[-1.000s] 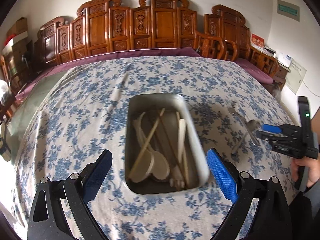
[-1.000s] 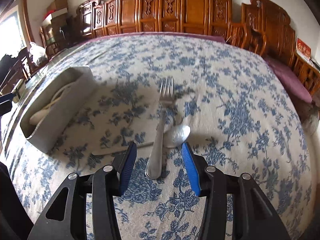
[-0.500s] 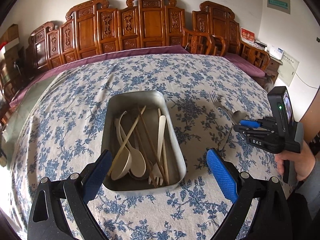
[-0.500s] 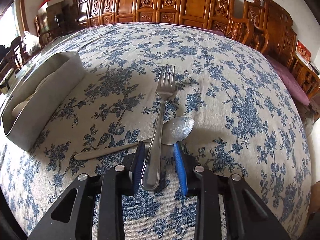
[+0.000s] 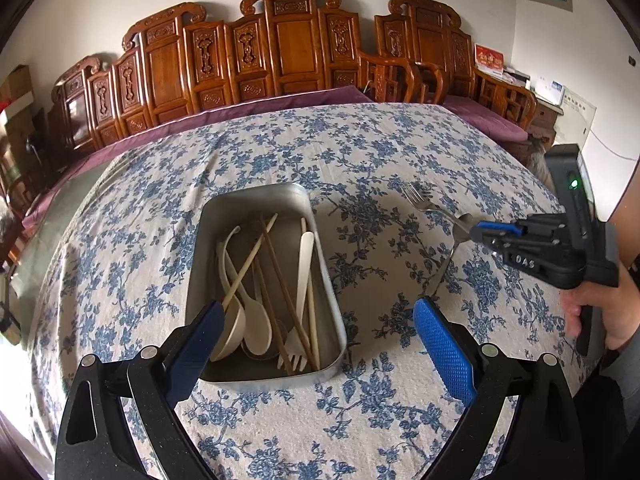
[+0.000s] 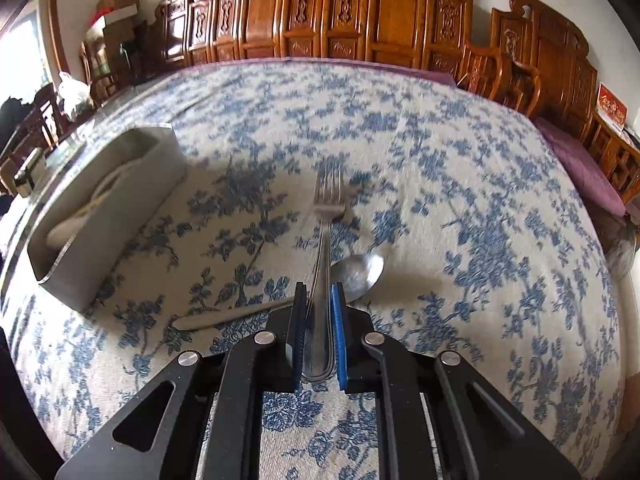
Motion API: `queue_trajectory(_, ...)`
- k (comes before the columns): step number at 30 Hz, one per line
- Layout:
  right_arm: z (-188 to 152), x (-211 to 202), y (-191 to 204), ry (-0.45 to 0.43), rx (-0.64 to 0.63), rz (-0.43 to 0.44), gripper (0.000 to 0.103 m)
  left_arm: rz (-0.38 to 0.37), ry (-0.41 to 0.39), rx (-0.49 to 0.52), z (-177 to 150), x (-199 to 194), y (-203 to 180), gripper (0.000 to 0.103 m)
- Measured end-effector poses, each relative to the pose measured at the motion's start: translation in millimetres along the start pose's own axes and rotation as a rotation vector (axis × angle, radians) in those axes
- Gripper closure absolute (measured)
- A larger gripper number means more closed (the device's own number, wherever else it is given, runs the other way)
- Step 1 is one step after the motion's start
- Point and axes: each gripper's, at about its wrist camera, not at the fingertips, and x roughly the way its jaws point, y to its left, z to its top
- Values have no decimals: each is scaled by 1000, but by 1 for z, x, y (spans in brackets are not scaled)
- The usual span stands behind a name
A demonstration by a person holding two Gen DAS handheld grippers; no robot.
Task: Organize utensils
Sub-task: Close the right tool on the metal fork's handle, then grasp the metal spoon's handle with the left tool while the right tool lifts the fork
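A metal tray [image 5: 256, 200] sits on the flowered tablecloth and holds several cream spoons, chopsticks and a small fork; it also shows at the left of the right wrist view [image 6: 120, 200]. My right gripper [image 6: 320, 300] is shut on the handle of a metal fork [image 6: 326, 216], whose tines point away and look slightly raised. A metal spoon [image 6: 358, 272] lies crosswise under the fork. In the left wrist view the right gripper [image 5: 478, 232] grips the fork [image 5: 420, 200] to the right of the tray. My left gripper [image 5: 316, 332] is open above the tray's near end.
The table [image 5: 360, 152] is round with a blue flowered cloth. Carved wooden chairs [image 5: 288, 48] stand behind it along the wall. The table edge drops off close on the right [image 6: 612, 280].
My right gripper has closed on the fork handle and the fork's tines have lifted a little. The left gripper has pulled back and risen, so the tray sits further away.
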Motion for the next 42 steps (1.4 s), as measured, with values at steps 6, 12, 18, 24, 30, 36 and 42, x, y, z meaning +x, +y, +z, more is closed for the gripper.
queue_trajectory(6, -4, -12, -30, -19, 35, -39, 89, -31, 12, 30, 8, 11, -29, 11)
queue_trajectory(12, -17, -3, -70, 42, 76, -88, 89, -74, 33, 71, 16, 31, -59, 11)
queue_trajectory(18, -33, 5, -91, 87, 81, -105, 103, -120, 66, 87, 30, 60, -81, 11)
queue_trajectory(24, -19, 12, -93, 64, 97, -71, 101, -141, 88, 97, 37, 83, -91, 11)
queue_trajectory(30, 6, 27, -83, 39, 58, -58, 66, -141, 119, 92, 37, 100, -91, 11)
queue_trajectory(36, 7, 38, -97, 61, 64, -72, 93, -157, 147, 132, 38, 114, -102, 20)
queue_trajectory(42, 1, 34, -104, 62, 87, -45, 95, -217, 203, 167, 44, 138, -127, 34)
